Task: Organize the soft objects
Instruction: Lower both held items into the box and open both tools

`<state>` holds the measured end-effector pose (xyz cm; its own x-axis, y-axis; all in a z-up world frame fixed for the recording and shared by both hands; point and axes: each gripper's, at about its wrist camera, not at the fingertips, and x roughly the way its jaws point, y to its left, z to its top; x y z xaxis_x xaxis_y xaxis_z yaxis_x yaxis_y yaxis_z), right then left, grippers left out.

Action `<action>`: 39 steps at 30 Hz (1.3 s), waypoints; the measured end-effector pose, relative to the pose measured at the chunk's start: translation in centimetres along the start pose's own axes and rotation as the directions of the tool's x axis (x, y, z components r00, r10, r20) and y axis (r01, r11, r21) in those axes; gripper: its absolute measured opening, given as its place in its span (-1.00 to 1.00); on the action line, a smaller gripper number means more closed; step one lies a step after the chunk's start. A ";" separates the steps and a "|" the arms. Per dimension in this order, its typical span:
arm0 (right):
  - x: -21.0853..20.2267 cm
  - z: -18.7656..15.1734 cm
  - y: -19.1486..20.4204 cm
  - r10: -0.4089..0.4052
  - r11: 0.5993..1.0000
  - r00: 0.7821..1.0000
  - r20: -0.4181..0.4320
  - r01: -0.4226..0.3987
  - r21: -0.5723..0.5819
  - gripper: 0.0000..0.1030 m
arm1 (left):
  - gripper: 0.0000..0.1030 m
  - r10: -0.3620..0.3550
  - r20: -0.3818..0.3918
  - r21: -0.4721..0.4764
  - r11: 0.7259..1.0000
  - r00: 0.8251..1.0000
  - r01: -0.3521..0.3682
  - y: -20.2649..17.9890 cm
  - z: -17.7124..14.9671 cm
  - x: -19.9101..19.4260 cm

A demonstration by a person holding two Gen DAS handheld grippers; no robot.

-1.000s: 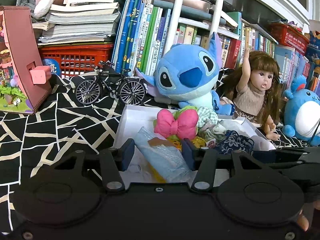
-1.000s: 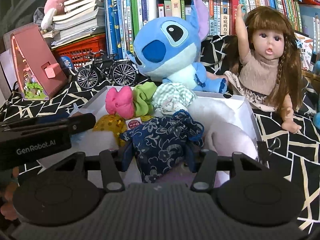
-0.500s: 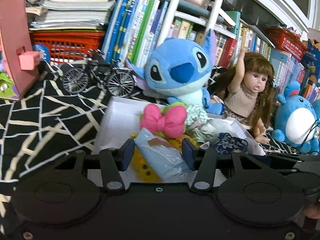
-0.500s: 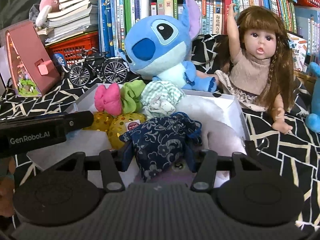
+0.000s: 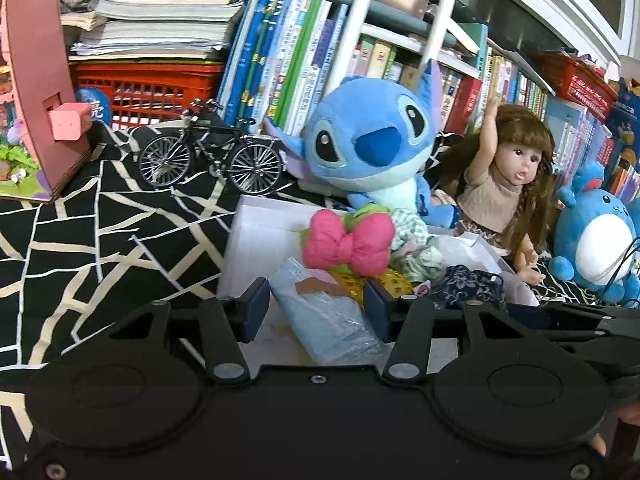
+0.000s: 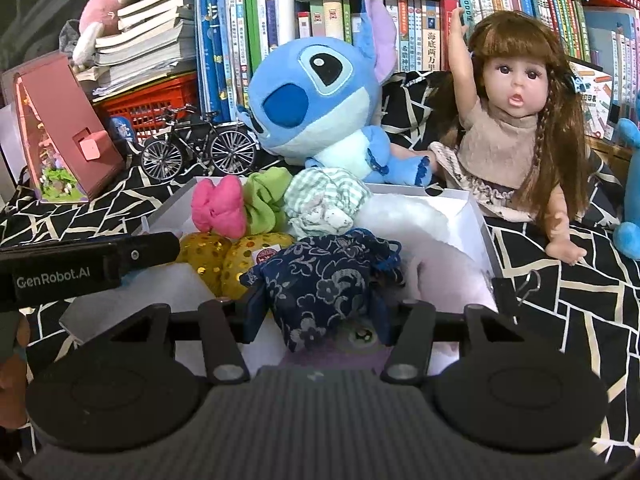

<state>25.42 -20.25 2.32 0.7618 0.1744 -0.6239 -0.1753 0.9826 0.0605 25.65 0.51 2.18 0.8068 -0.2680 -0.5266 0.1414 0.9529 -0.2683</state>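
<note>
A white box (image 5: 256,236) (image 6: 476,220) on the black patterned cloth holds a pink bow (image 5: 346,242) (image 6: 218,208), a green scrunchie (image 6: 266,204), a checked cloth (image 6: 326,202), gold sequin pieces (image 6: 236,258) and white fluff (image 6: 404,220). My left gripper (image 5: 316,314) is shut on a light blue plastic packet (image 5: 324,320) over the box's near side. My right gripper (image 6: 316,314) is shut on a dark blue floral pouch (image 6: 324,284) over the box. The left gripper's body shows in the right wrist view (image 6: 80,268).
Behind the box sit a blue Stitch plush (image 5: 372,152) (image 6: 316,92), a long-haired doll (image 5: 508,184) (image 6: 516,120) and a blue round plush (image 5: 596,240). A model bicycle (image 5: 208,152), a pink house model (image 5: 36,92), a red crate (image 5: 148,88) and books stand behind.
The left wrist view has shifted right and closer to the box, with the blue packet still held. My right gripper has moved slightly with the floral pouch still in it.
</note>
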 end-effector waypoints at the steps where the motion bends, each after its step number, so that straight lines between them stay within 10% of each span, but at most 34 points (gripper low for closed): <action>1: -0.1 0.0 0.1 0.001 1.000 1.000 0.002 -0.001 -0.002 0.12 | -0.04 0.002 -0.003 -0.003 1.000 1.000 -0.002 0.3 0.0 0.0; 39: -0.7 -0.2 0.2 0.018 1.000 1.000 0.004 -0.018 -0.006 0.21 | 0.16 0.035 -0.051 0.025 0.999 0.998 -0.034 0.8 -0.8 -0.2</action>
<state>24.69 -20.21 2.61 0.7613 0.1922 -0.6193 -0.1928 0.9790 0.0669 25.13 1.22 1.39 0.7811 -0.2411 -0.5759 0.1282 0.9647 -0.2300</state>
